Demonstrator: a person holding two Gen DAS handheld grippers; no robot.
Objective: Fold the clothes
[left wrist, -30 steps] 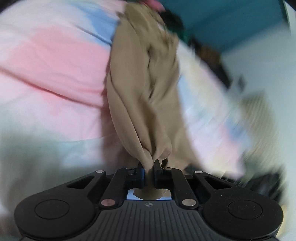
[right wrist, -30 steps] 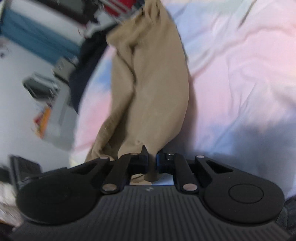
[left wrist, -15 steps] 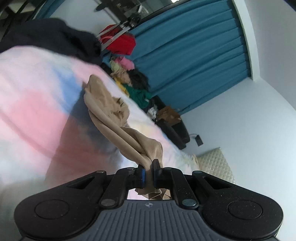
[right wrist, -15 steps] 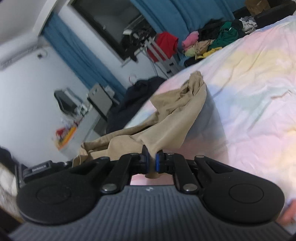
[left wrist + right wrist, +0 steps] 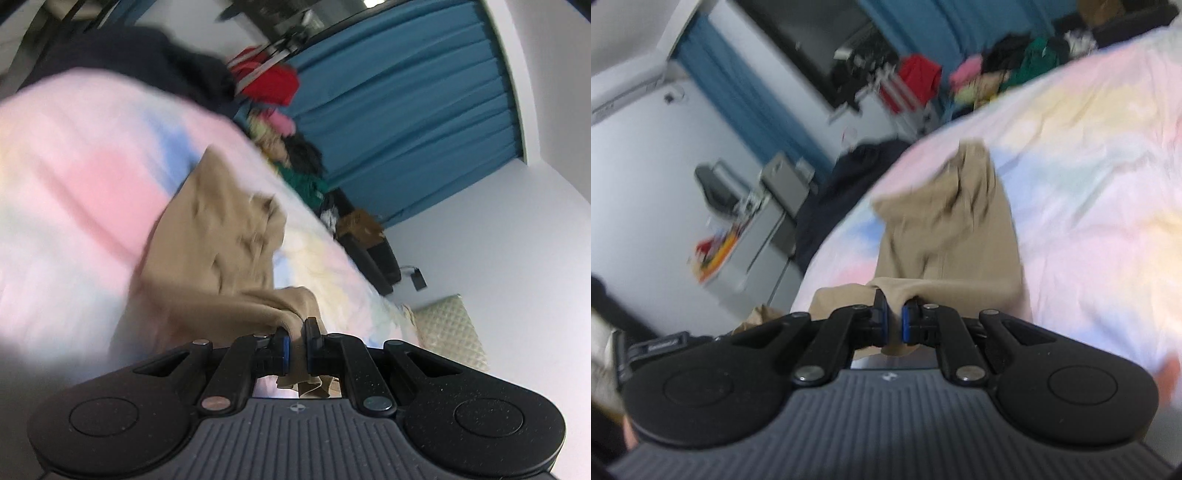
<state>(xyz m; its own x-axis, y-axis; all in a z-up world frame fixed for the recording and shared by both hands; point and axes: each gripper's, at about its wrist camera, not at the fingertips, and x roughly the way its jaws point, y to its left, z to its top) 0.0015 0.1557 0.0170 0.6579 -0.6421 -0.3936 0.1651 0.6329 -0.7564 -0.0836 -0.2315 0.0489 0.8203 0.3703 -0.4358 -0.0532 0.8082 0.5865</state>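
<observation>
Both clamped tight on one bunched edge of the tan garment (image 5: 221, 236), left gripper (image 5: 296, 341) and right gripper (image 5: 891, 314), cloth trailing ahead of the fingers onto the pastel bed (image 5: 1089, 177), likely to spread it for folding.

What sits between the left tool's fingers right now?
A bunched fold of the tan garment, pinched in the left tool, seen in the left wrist view. The rest of it trails away over the pastel bedsheet.
</observation>
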